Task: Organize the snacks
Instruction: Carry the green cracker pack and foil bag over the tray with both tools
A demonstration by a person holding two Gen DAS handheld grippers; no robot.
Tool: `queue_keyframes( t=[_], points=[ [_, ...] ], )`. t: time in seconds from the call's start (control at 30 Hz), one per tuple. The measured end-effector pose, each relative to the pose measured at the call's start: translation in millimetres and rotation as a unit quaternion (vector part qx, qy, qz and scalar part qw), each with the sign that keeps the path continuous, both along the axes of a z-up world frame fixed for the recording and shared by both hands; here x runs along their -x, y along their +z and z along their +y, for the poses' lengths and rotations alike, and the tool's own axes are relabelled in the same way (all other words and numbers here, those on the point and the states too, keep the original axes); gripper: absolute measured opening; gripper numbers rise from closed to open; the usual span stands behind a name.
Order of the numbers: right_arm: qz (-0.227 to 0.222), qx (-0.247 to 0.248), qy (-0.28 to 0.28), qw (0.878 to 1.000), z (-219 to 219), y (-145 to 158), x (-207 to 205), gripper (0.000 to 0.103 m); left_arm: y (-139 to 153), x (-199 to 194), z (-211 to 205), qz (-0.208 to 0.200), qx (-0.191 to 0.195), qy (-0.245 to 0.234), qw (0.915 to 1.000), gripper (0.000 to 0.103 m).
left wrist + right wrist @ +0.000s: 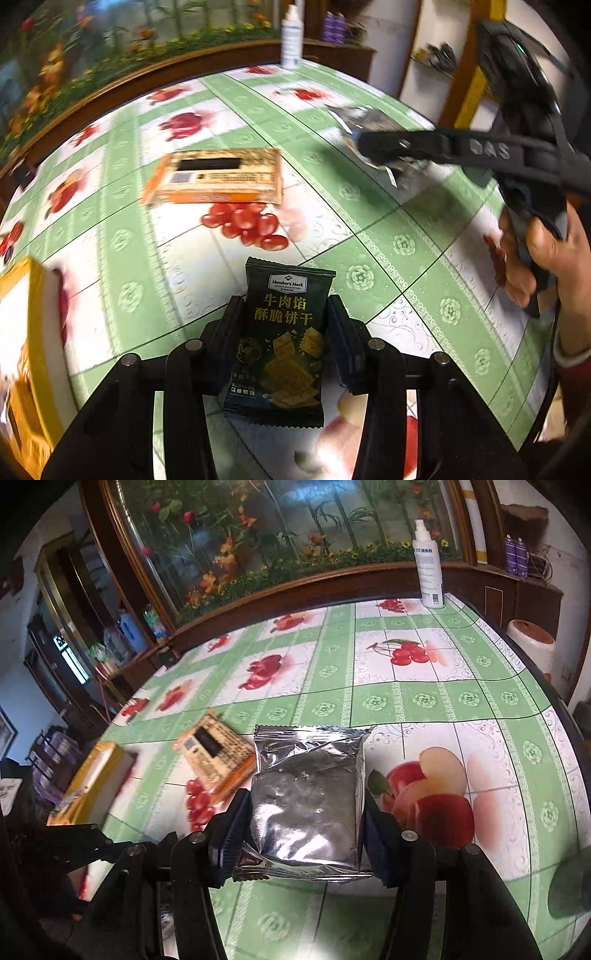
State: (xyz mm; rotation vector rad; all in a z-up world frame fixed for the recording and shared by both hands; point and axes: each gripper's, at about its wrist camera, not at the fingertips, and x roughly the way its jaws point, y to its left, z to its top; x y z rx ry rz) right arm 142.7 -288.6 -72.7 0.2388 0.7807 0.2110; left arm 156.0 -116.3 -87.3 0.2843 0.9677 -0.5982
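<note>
Left wrist view: left gripper (284, 332) clamps a dark green cracker packet (283, 343) between both fingers, held above the table (369, 206). An orange snack pack (216, 177) lies flat farther off; a yellow box (33, 332) sits at left edge.

Right wrist view: right gripper (306, 830) pinches a silver foil packet (308, 797), lifted over the table. A white spray bottle (428, 568) stands at the far edge.
</note>
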Motion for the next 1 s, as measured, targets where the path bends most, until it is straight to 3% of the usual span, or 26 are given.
queue_keyframes(
  t=[0.13,0.23,0.37,0.57,1.0],
  points=[
    [-0.016,-0.028,0.006,0.999,2,13,22,0.058,23,11,19,-0.022,0.027,0.046,0.9983,0.043],
    [-0.027,-0.06,0.016,0.998,6,23,38,0.058,40,18,40,-0.029,0.059,0.087,0.994,0.043],
    [-0.044,-0.066,0.03,0.996,20,41,60,0.058,51,25,66,-0.036,0.084,0.134,0.9868,0.043],
    [-0.063,-0.084,0.053,0.993,41,60,83,0.058,60,43,103,-0.06,0.083,0.193,0.9758,0.043],
    [-0.059,-0.101,0.145,0.983,123,71,104,0.058,83,83,178,-0.113,0.09,0.29,0.9461,0.043]
  ],
)
